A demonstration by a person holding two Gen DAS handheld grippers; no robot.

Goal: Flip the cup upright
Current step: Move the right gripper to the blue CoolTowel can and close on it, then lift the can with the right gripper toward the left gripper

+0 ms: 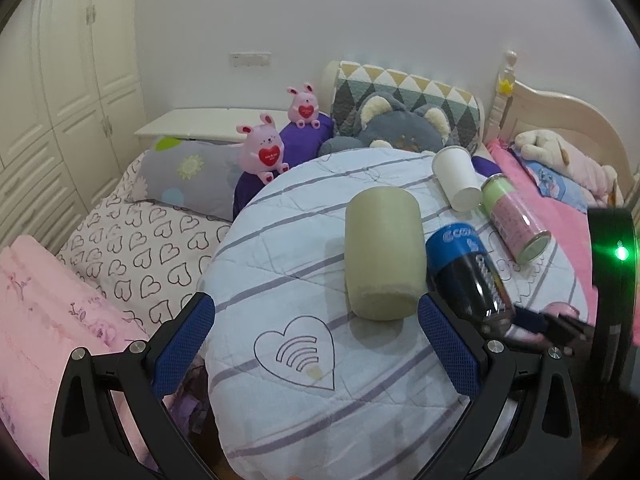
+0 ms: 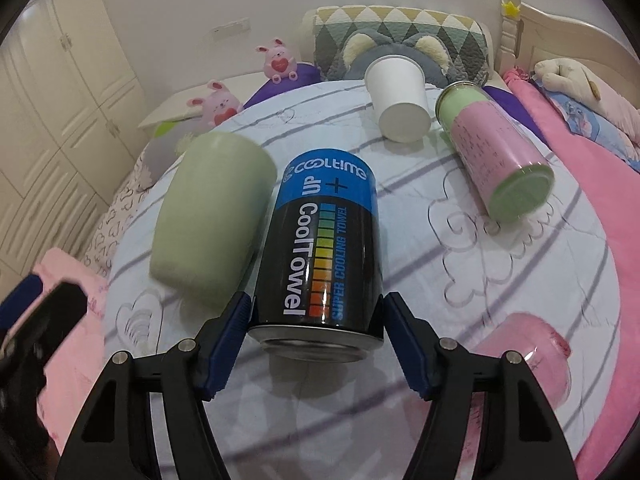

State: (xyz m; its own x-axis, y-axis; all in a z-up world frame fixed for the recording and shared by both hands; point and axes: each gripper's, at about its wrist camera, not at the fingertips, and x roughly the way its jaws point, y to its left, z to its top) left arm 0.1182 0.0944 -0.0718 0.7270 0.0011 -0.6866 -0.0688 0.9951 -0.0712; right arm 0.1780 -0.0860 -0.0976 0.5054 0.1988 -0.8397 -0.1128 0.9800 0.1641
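In the left wrist view, a round table under a pale striped quilt [image 1: 320, 400] stood beside a bed with a heart-print sheet [image 1: 136, 240], white wardrobes [image 1: 60, 100] behind. The left gripper [image 1: 316, 344] was spread wide and held nothing; the green cup [image 1: 382, 252] stood mouth-down just ahead of it. A white paper cup [image 1: 456, 178] and a pink-and-green can [image 1: 514, 220] also stood inverted farther back.

The right wrist view showed more: the right gripper [image 2: 316, 344] pinched the base of the upside-down blue-and-black can [image 2: 324, 248], labelled "CoolTowel", just beside the green cup [image 2: 212, 220]. A blurred pink cup [image 2: 524, 356] lay at lower right. No contents were visible in any container.
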